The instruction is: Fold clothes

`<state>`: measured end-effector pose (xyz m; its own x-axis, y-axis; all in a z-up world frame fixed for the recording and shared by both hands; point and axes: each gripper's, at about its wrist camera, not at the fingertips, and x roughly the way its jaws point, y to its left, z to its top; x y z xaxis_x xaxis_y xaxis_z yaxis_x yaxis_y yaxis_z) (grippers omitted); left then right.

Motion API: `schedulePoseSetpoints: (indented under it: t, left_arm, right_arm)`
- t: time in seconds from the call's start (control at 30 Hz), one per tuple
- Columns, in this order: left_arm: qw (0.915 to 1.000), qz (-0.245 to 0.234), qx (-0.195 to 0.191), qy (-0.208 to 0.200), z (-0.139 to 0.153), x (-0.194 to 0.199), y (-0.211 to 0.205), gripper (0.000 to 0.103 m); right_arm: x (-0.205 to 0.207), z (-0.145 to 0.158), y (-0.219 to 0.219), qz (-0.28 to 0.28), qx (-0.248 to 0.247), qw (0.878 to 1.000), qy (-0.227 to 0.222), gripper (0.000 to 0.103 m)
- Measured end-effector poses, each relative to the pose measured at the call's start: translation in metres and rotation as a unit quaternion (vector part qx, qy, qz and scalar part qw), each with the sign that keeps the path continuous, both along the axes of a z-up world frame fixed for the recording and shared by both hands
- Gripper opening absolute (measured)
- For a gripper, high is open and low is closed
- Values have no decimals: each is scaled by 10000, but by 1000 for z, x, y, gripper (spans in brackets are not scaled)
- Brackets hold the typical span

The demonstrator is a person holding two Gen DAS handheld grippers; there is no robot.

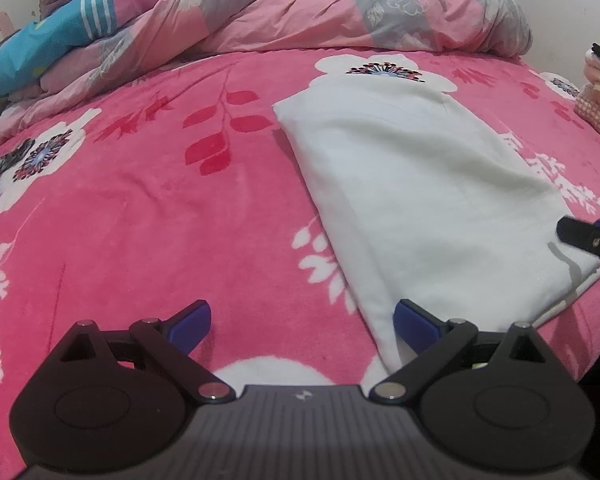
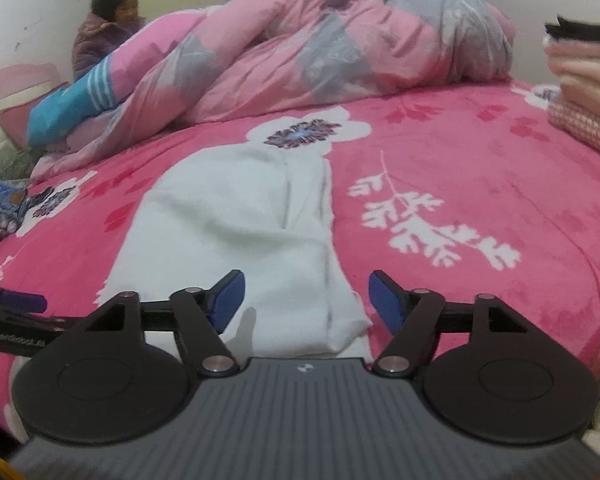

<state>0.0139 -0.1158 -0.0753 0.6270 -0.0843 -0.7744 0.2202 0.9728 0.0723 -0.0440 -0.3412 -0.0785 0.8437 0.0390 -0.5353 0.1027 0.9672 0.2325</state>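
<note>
White garment folded into a long strip on a pink floral bed, both grippers released at its near end.

The pink blanket [image 1: 140, 208] covers the bed, with a rumpled quilt [image 1: 300, 8] heaped behind and a stack of folded clothes [image 2: 584, 92] at the right edge. The white garment [image 1: 412, 184] lies flat mid-bed, narrowed lengthwise; it looks soft, light and limp, likely to sag unless pinched through all layers at the two near corners. The left gripper [image 1: 302, 322] hangs spread beside its near corner; the right gripper [image 2: 306, 300] straddles the near end, empty.
</note>
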Motion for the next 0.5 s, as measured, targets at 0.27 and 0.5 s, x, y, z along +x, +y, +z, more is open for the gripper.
schedulePoseSetpoints:
  t: [0.27,0.5]
  left_arm:
    - [10000,-13,46,-1,0,1,-1,99]
    - [10000,-8,73,-1,0,1,-3,99]
  right_arm:
    - [5,-21,-18,113,922,9957,57,100]
    - [8,-22,-21,120,1160,9932,59,102]
